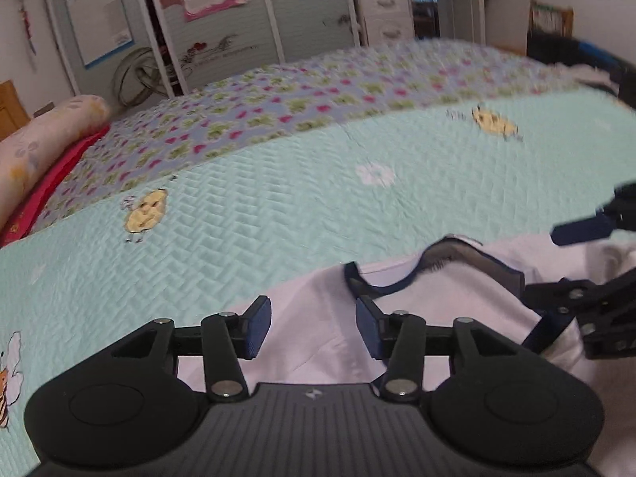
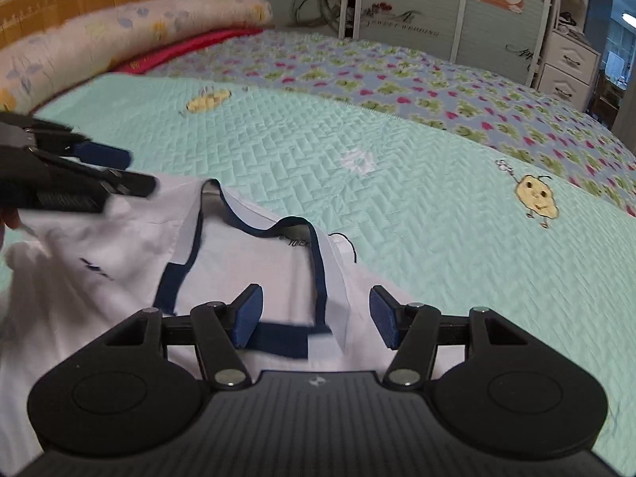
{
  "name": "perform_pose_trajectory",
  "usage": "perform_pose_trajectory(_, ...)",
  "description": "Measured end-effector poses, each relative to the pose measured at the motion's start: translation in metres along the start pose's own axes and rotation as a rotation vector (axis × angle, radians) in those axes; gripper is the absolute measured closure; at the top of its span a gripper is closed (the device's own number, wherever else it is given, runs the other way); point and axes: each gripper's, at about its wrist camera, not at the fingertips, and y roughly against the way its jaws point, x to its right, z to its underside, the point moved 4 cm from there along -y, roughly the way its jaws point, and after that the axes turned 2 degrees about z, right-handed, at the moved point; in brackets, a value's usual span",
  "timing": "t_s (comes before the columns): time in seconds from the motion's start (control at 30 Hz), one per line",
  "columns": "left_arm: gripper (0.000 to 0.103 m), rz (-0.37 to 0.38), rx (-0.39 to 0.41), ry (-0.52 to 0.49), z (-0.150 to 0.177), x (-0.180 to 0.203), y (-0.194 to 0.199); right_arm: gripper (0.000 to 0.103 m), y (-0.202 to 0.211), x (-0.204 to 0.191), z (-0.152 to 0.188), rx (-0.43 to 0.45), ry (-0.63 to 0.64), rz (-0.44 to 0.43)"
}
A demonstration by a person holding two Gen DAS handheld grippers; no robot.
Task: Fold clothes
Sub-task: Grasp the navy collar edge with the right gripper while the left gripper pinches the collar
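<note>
Left tool (image 1: 314, 328) spread wide over white shirt (image 1: 318, 318), mint quilt (image 1: 278, 198) beyond

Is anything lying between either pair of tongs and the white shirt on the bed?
Nothing visible. The left tongs and right tongs both hang open directly over the white shirt, near its navy collar.

Wardrobe door (image 2: 401, 20) lettering, blurred: probably "SWEET WEDDING". Shirt (image 2: 254, 278) neck print unreadable.
</note>
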Motion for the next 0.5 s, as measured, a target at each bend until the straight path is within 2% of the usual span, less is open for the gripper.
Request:
perform_pose_trajectory(0.07,0.053,0.014,-0.008,-0.014,-0.001,0.009,-0.009,0.043,-0.011,-0.003,-0.001,-0.025,0.009,0.021)
perform_pose_trajectory(0.13,0.053,-0.005,-0.008,-0.019,-0.001,0.012,-0.017,0.046,-0.020,-0.004,-0.001,-0.051,0.010,0.029)
perform_pose_trajectory(0.17,0.053,-0.016,-0.009,-0.018,-0.001,0.014,-0.022,0.051,-0.022,-0.005,0.001,-0.061,0.011,0.030)
perform_pose_trajectory(0.33,0.053,-0.083,-0.032,-0.024,0.004,0.013,-0.041,0.052,-0.031,-0.010,0.010,-0.083,0.024,0.056)
perform_pose_trajectory(0.4,0.060,-0.060,-0.040,-0.014,0.005,0.010,-0.045,0.060,-0.034,-0.009,0.014,-0.087,0.036,0.078)
perform_pose_trajectory(0.43,0.063,-0.040,-0.045,-0.011,0.005,0.009,-0.046,0.070,-0.035,-0.008,0.015,-0.091,0.038,0.082)
perform_pose_trajectory(0.5,0.069,-0.036,-0.046,-0.021,0.004,0.007,-0.046,0.073,-0.038,-0.004,0.016,-0.097,0.032,0.077)
